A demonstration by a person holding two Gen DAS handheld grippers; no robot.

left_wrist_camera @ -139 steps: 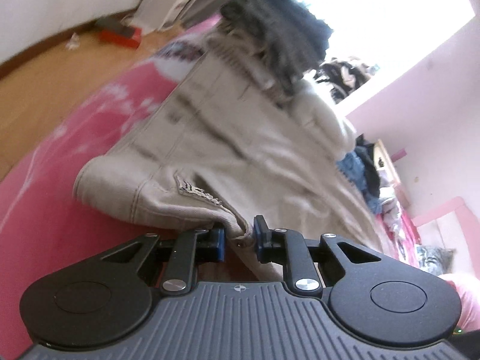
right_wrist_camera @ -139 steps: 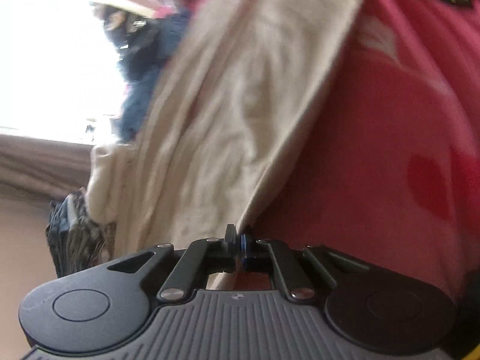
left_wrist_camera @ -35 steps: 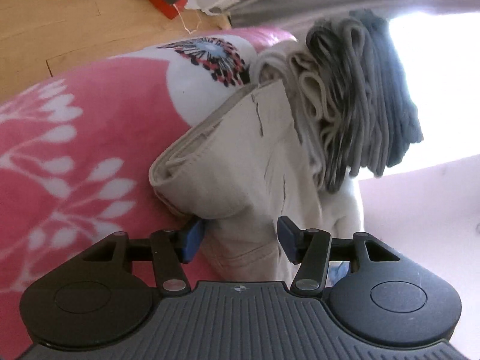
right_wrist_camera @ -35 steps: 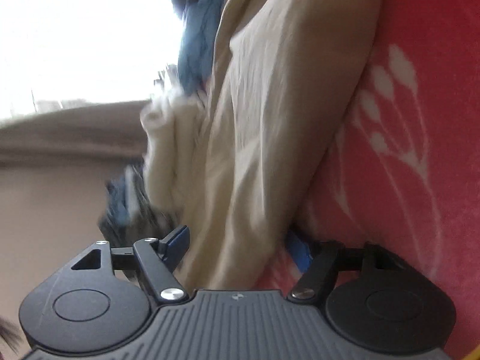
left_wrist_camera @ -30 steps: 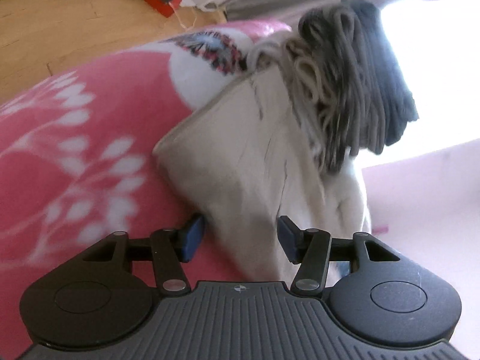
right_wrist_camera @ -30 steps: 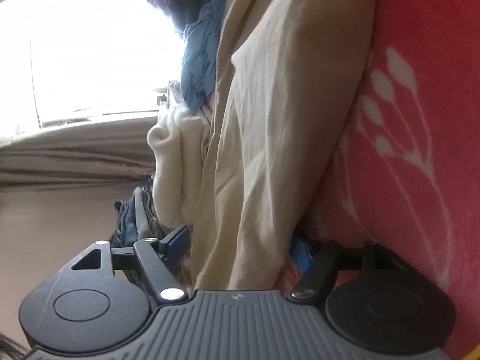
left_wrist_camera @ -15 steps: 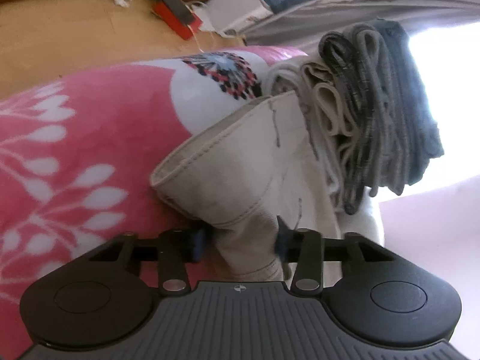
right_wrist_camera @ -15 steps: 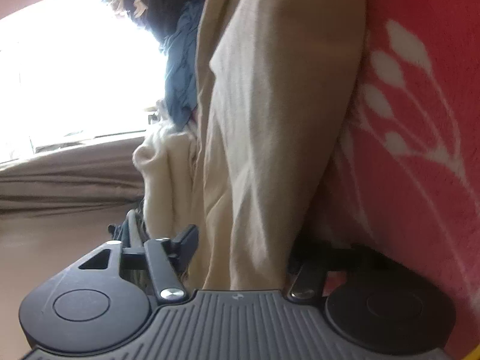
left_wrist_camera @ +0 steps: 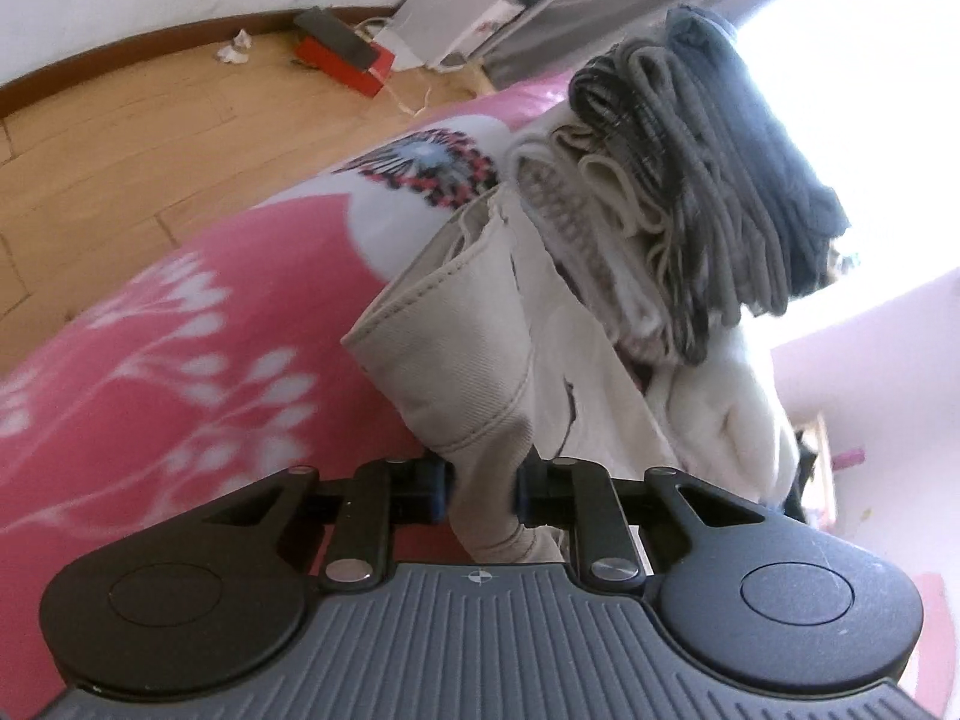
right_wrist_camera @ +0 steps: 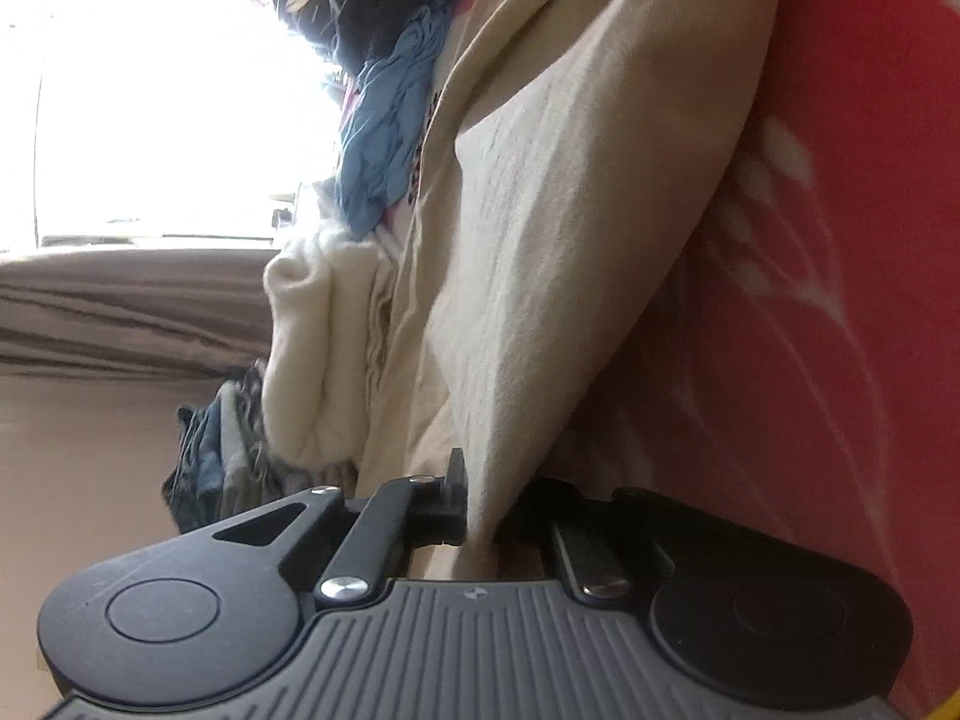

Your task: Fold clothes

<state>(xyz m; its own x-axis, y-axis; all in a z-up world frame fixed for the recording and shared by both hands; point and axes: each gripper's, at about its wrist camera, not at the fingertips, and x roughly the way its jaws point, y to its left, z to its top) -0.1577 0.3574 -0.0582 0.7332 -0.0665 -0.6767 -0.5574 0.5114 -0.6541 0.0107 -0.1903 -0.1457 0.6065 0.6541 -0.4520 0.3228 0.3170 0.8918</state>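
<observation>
We see the beige trousers [left_wrist_camera: 474, 360] lying folded on the pink blanket [left_wrist_camera: 180, 348], their thick hemmed edge bunched towards the left gripper [left_wrist_camera: 483, 495] and their long flat panel [right_wrist_camera: 570, 228] running away from the right gripper [right_wrist_camera: 480, 510] in the other view. The left gripper's jaws are closing, with a wad of the beige cloth between the blue pads [left_wrist_camera: 441, 489], and both pads already press on it. The right gripper's jaws have come together on a thin fold of the same trousers; the far finger sits in shadow against the blanket, so we can only say it seems to pinch the cloth from below. Just beyond the trousers, touching them, stands a stack of folded clothes [left_wrist_camera: 690, 198] in grey, cream and dark blue, with a cream garment [right_wrist_camera: 312, 354] at its base and a blue one [right_wrist_camera: 390, 132] behind. The blanket carries white leaf prints and a white patch with a red and black round motif [left_wrist_camera: 429, 165]. Past the edge of the blanket lies a wooden floor [left_wrist_camera: 120, 138], with a red box [left_wrist_camera: 345, 63] and a white box [left_wrist_camera: 447, 12] near the wall. A bright window [right_wrist_camera: 168, 96] fills the far side.
</observation>
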